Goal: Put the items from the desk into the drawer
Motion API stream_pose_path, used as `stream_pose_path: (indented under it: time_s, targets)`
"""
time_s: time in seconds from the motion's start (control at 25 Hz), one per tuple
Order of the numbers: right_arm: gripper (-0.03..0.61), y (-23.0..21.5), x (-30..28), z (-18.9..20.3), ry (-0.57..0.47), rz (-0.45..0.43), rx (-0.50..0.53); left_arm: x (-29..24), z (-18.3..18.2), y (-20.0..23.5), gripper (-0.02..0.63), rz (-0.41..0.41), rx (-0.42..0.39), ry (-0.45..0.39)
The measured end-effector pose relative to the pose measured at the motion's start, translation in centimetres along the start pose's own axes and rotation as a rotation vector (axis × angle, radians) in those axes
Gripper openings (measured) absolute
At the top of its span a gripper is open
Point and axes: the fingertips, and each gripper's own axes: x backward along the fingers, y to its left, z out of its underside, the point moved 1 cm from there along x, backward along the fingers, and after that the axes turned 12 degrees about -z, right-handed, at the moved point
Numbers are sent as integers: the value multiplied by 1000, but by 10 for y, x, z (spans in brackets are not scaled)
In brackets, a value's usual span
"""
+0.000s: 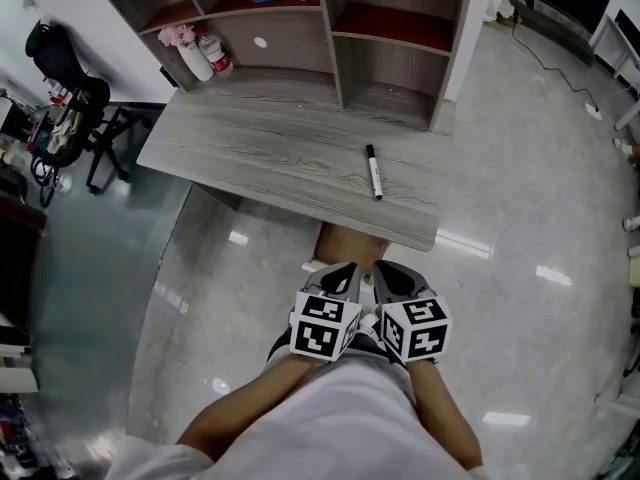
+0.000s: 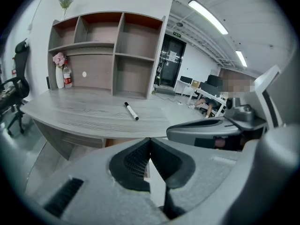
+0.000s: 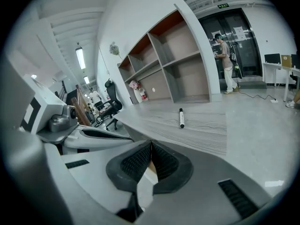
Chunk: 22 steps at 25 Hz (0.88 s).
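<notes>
A black-and-white marker (image 1: 373, 171) lies alone on the grey wooden desk (image 1: 260, 148), toward its right near corner; it also shows in the left gripper view as the marker (image 2: 131, 111) and in the right gripper view as the marker (image 3: 181, 118). Both grippers are held side by side close to my body, short of the desk's near edge. The left gripper (image 1: 345, 268) (image 2: 150, 139) is shut on nothing. The right gripper (image 1: 385, 268) (image 3: 151, 143) is shut too, and empty. A brown part (image 1: 350, 243) shows under the desk edge; whether it is the drawer I cannot tell.
A shelf unit (image 1: 300, 28) stands on the desk's far side, with a flower vase (image 1: 190, 53) and a red-labelled bottle (image 1: 214, 54) at its left. An office chair (image 1: 70, 108) stands left of the desk. A person (image 3: 228, 67) stands by the glass door.
</notes>
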Motion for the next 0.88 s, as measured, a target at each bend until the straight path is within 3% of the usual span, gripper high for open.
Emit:
stream_pose_path:
  time_s: [0.36,0.88]
  targets:
    - [2,-13,-10,-9,1,-30,9,-13,-14,3,5,-37,10,-14]
    - [3,-52,-52,-44,31,59,21,-64,-54,29,5,24,2,-8]
